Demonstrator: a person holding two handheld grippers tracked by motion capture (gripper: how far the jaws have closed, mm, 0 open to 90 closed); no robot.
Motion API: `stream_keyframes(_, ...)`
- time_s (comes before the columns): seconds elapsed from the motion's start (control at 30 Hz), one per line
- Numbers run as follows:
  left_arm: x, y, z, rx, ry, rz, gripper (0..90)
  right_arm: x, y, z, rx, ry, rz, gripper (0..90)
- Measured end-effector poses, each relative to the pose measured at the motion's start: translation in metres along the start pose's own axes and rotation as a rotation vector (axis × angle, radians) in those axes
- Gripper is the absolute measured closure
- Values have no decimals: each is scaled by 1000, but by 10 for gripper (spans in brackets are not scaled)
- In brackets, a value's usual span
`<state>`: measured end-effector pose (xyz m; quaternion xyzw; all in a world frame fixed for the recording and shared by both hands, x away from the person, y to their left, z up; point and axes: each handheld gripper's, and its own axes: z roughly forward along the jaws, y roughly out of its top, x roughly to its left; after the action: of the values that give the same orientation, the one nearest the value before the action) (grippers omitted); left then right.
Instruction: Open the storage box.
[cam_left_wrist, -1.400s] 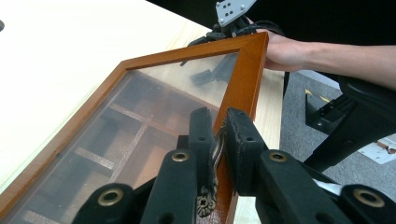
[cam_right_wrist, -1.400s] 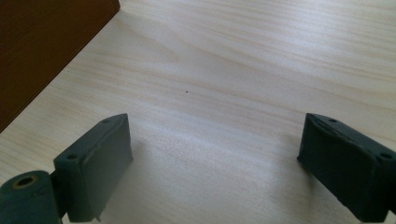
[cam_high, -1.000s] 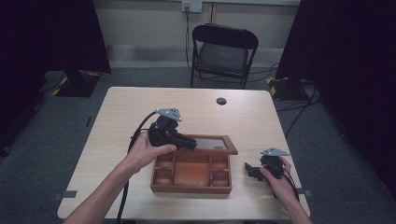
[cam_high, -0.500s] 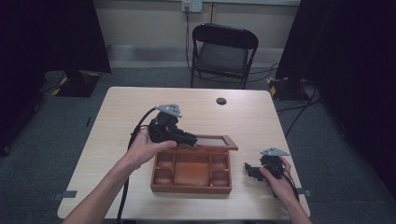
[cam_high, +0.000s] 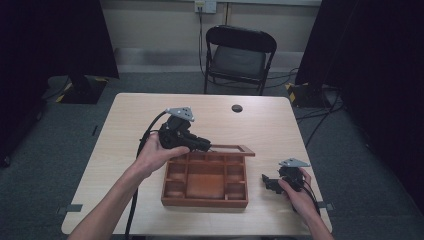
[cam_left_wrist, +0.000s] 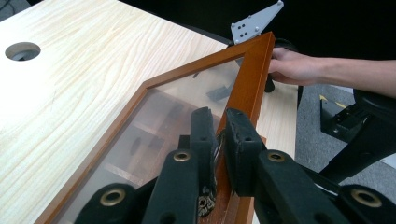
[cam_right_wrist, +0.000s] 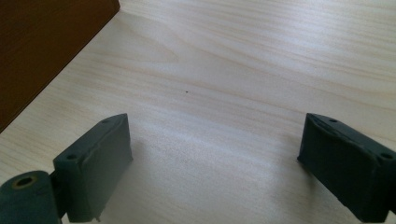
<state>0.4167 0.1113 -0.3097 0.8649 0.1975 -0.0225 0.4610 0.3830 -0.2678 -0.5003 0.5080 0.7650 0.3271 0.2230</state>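
A wooden compartment box (cam_high: 205, 180) sits near the front middle of the light wooden table (cam_high: 125, 120), its glass-paned hinged lid (cam_high: 231, 148) raised along the far edge. The left gripper (cam_high: 206, 146) comes in from the left, and its jaws are clamped on the lid's wooden frame. In the left gripper view the two black jaws pinch the orange-brown frame rail (cam_left_wrist: 243, 102) between them, with the glass pane (cam_left_wrist: 154, 126) to their left and the box's dividers showing dimly through it.

The right gripper (cam_high: 265, 180) rests low on the table just to the right of the box, apart from it, its jaws spread wide with nothing between them. The right gripper view shows bare tabletop (cam_right_wrist: 233, 70) between the two pads and a dark corner of the box wall (cam_right_wrist: 42, 46) at upper left, cut off by the picture's edge.

Farther off, a round cable hole (cam_high: 237, 108) lies in the table near its far edge, well apart from the box. A black folding chair (cam_high: 239, 57) stands beyond the table.

From above, the left gripper's body hides its jaw tips and the spot where they meet the lid. The lid is seen nearly edge-on there, so its glass is hard to make out. The left gripper view also catches the other hand (cam_left_wrist: 294, 67) and its grey plate (cam_left_wrist: 254, 21) beyond the lid's far corner.
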Motion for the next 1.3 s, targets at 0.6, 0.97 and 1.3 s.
stream_keyframes(0.6, 3, 4, -2, -2, 14, 12, 825, 0, 0, 0, 0, 0, 0, 85)
stream_keyframes(0.97, 4, 12, -4, -6, 33, 29, 839, 0, 0, 0, 0, 0, 0, 85)
stream_keyframes(1.3, 9, 12, -5, -21, 19, 19, 838, 0, 0, 0, 0, 0, 0, 85)
